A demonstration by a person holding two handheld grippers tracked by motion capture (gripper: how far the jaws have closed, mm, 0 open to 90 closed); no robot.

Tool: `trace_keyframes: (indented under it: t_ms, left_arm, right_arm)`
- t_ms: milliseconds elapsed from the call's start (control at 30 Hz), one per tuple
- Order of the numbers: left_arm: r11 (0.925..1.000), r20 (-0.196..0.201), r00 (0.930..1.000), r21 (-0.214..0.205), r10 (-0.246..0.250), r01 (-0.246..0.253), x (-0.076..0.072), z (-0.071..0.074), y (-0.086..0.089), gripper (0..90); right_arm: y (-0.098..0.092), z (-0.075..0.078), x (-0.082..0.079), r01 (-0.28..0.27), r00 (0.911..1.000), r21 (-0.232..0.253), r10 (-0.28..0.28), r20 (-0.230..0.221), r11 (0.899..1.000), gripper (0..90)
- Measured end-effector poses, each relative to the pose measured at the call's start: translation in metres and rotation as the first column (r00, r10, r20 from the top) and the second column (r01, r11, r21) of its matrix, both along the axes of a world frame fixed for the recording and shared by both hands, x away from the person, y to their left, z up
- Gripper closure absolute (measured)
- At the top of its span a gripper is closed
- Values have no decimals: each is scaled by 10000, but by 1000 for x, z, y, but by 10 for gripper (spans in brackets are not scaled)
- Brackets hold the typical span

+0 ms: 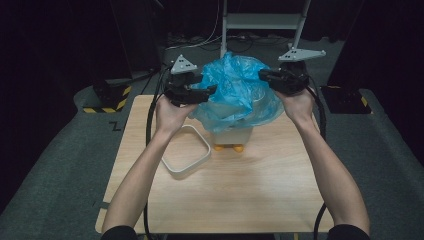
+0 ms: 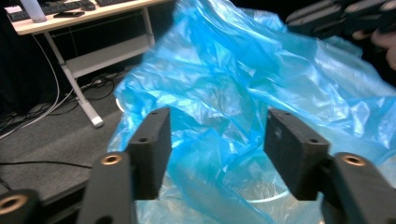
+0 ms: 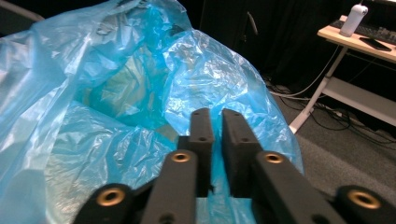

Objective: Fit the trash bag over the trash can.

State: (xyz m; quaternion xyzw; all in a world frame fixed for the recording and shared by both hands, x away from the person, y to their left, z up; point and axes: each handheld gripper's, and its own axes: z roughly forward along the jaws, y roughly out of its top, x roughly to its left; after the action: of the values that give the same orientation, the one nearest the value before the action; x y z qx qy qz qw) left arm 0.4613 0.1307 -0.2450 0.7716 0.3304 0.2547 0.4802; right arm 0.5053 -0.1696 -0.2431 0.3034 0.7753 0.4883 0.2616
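Note:
A crumpled blue plastic bag (image 1: 235, 90) (image 2: 224, 60) (image 3: 116, 93) is draped over a white bin (image 1: 235, 135) with orange feet (image 1: 229, 147), which stands on the wooden table (image 1: 250, 190). At the bag's left side my left gripper (image 1: 212, 90) (image 2: 217, 116) is open; its jaws stand wide apart, with the film beyond them and untouched by the pads. My right gripper (image 1: 261, 75) (image 3: 217, 114) is at the bag's right edge. Its jaws are a narrow gap apart and I see no film pinched between them. It also appears in the left gripper view as the right gripper (image 2: 336, 16), top right.
A white rounded-square ring (image 1: 182, 172) lies flat on the table left of the bin, under my left forearm. Beyond the table are a white-legged desk (image 2: 70, 14) (image 3: 364, 42), floor cables and a yellow-and-black striped base (image 1: 107, 100) at the far left.

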Motion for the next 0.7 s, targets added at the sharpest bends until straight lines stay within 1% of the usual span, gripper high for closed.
trace_keyframes:
  t_ms: [33,100,200,267,367,400,467,500,600,633,700]
  left_arm:
    - [9999,-12,10000,123,29,-29,0,-1,-2,460]
    - [9996,-2,10000,281,16,-16,1,-2,-3,549]
    - [9991,217,9997,417,98,-107,0,-2,-3,695]
    - [9985,356,9993,528,146,-165,0,-1,-3,784]
    - [9974,440,9987,665,248,-277,2,0,0,875]
    - [9976,464,9984,608,315,-343,3,0,2,891]
    - [9976,471,9977,465,482,-504,7,0,8,898]
    - [9975,470,9974,434,540,-560,9,1,10,899]
    - [9964,493,9959,337,764,-781,13,1,16,900]
    - [9957,496,9949,266,875,-889,15,1,19,900]
    - [9943,504,9933,165,1044,-1053,19,0,23,900]
  right_arm:
    - [-1,1,-1,-9,10000,21,9,20,10000,787]
    - [-2,2,-3,-41,10000,17,41,61,10000,742]
    - [-4,3,-5,41,10000,-102,-40,62,9999,678]
    - [-6,3,-5,51,9999,-195,-48,124,9998,654]
    - [-7,2,-4,97,9999,-258,-95,51,9996,644]
    - [-7,1,-4,109,9999,-281,-109,21,9995,651]
    - [-7,0,-2,159,9999,-361,-160,-32,9992,706]
    - [-5,-1,0,200,9998,-448,-202,-40,9988,775]
    - [-2,-3,4,279,9996,-715,-277,32,9970,876]
    - [-1,-4,6,285,9996,-735,-283,35,9969,896]
    - [-1,-6,9,375,9993,-728,-368,110,9966,900]
